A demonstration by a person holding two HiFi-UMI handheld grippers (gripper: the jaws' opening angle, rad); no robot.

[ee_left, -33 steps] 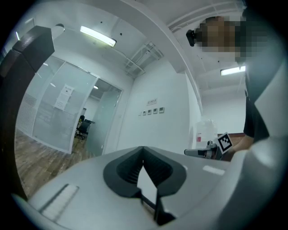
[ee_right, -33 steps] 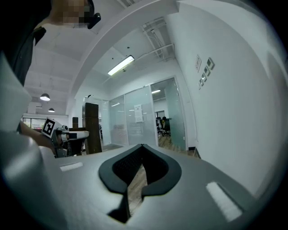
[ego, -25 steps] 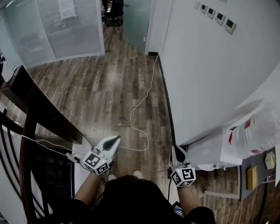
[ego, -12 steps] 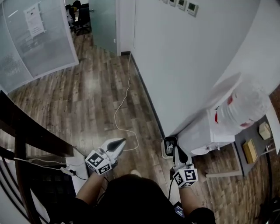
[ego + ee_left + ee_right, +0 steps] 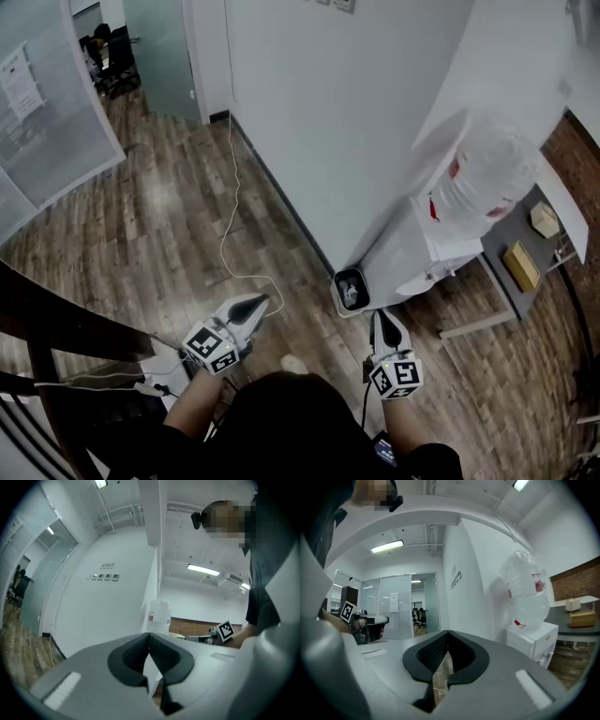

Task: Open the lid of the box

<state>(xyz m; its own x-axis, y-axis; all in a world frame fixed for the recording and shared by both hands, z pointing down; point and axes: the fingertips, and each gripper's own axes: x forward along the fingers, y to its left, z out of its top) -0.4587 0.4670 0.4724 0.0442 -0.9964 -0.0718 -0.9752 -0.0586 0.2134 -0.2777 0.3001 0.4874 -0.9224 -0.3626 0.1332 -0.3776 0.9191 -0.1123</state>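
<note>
The right gripper (image 5: 447, 632) has its fingers (image 5: 426, 657) closed together, with nothing between them. Behind them stands a white water dispenser (image 5: 532, 639) carrying a plastic-wrapped bottle (image 5: 527, 590). Far right, a cardboard box (image 5: 582, 617) lies on a grey table (image 5: 576, 630).

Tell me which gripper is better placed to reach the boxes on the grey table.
Probably the right gripper: the table with the boxes lies off to its side, and the left gripper sits farther away. Both have shut, empty fingers, and neither is near yet.

Head view looks steeply down over left gripper (image 5: 261, 302) and right gripper (image 5: 382, 319) to the floor (image 5: 141, 234); both gripper views face level, apparently sharing the water bottle (image 5: 525, 592).
</note>
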